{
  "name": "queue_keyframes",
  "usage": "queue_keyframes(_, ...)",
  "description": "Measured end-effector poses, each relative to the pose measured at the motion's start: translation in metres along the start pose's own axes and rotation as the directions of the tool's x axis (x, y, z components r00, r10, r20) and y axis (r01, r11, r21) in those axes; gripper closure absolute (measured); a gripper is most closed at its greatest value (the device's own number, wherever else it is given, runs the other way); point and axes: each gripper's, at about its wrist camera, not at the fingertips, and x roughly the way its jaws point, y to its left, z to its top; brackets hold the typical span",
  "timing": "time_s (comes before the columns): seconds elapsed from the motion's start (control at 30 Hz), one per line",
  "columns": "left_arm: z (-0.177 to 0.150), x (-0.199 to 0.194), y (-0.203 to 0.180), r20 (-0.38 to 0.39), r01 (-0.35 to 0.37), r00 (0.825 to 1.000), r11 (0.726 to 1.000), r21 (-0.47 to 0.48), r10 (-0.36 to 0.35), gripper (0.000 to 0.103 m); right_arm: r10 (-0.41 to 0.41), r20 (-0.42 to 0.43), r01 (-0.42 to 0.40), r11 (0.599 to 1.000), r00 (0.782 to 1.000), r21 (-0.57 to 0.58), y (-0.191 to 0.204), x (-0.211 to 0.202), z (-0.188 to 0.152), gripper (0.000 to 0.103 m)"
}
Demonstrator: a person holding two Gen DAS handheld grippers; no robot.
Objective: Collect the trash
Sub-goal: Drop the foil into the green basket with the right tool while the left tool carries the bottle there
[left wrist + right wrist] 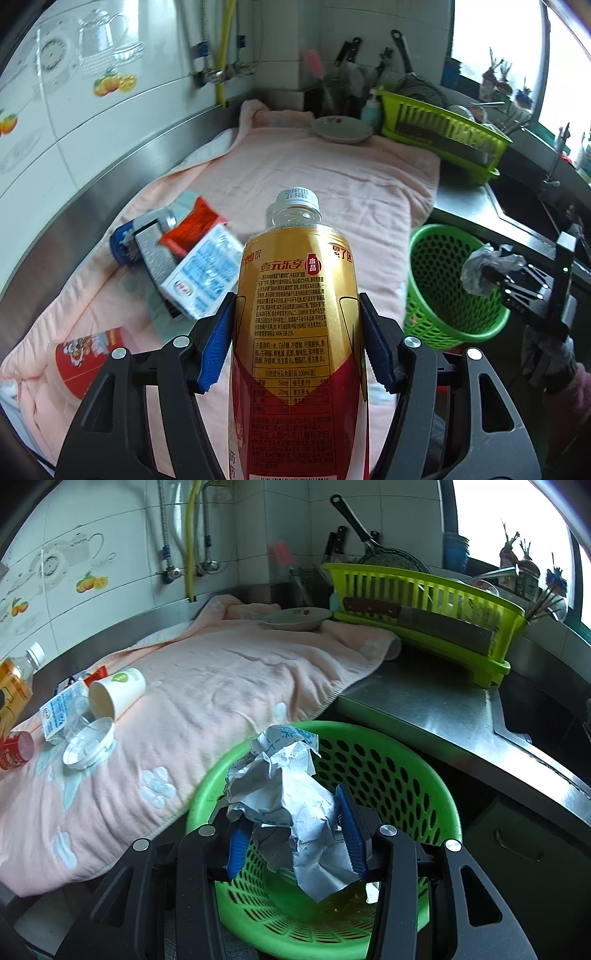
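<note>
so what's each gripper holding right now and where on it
Left gripper clamps the gold-labelled plastic drink bottle around its mid-body. Right gripper pinches the crumpled white paper wad by its sides, above the green perforated basket.

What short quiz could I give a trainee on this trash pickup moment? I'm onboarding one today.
1. True or false: the right claw holds crumpled paper over the green basket.
2. What does the left claw grip?
A. a paper cup
B. a bottle
C. a plate
3. Fill in: the paper cup lies on its ____ on the pink towel.

Key
1. True
2. B, the bottle
3. side
</note>
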Motion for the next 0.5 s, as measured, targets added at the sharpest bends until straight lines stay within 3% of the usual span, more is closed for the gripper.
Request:
queue_keyframes(0.13,0.008,0.003,-0.027,0.006,0.034,0.999,0.999,0.024,-0.034,0.040,-0.011,-0.002,0.011,0.999,1.000,0.031,-0.015,0.001,-0.003,0.053)
queue_keyframes(0.2,0.011,0.006,-0.036,0.007,0.048,0.999,0.998,0.034,-0.048,0.040,-0.008,-0.006,0.008,0.999,1.000,0.045,-0.022,0.002,-0.005,0.044)
queue_keyframes(0.5,0.027,0.028,-0.101,-0.001,0.123,0.992,0.988,0.091,-0.123,0.040,-0.010,0.016,0.008,0.996,1.000,0.084,-0.046,-0.008,-0.013,0.035)
